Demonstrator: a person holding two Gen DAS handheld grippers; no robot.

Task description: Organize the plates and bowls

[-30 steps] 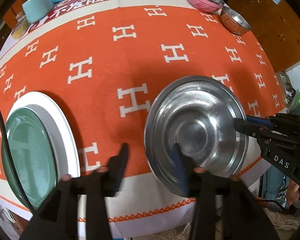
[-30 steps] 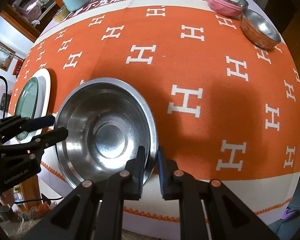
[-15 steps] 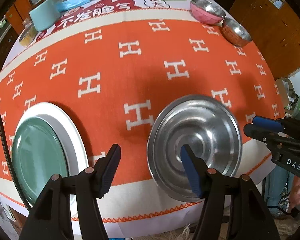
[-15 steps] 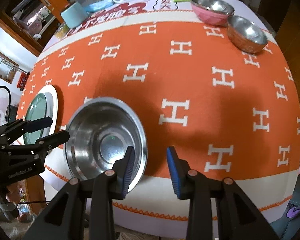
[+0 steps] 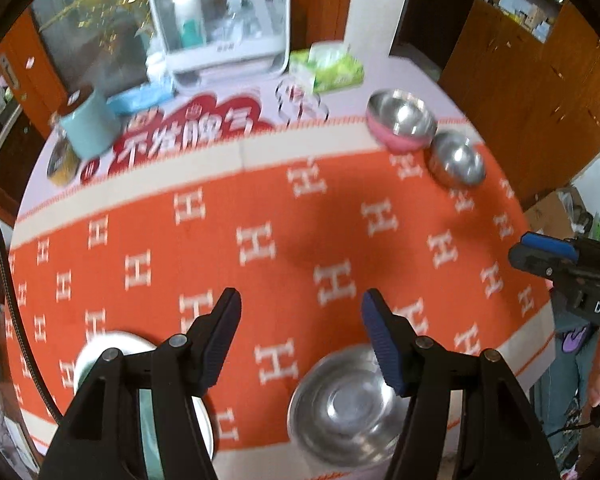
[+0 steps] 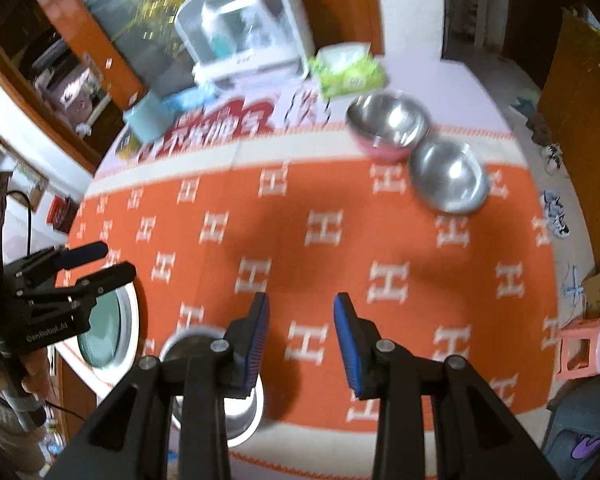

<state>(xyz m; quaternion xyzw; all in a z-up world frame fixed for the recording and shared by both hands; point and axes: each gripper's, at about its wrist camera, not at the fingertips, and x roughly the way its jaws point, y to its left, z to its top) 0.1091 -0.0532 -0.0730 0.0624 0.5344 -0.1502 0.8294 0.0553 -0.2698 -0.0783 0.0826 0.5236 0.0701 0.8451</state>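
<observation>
Both grippers had lifted and pulled back from the steel plate (image 5: 342, 408) since 1 s earlier, when the right gripper (image 6: 300, 336) clamped its rim. Left gripper (image 5: 300, 332) stood w/ fingers wide apart, nothing held; right likewise apart, empty. Plate lay on orange cloth (image 5: 292, 216) at near edge. Green plate (image 6: 102, 332) sat on white plate (image 6: 134, 320) to its left. Pink bowl (image 6: 384, 124) and steel bowl (image 6: 448, 178) touched at far right. Frames blurred.
</observation>
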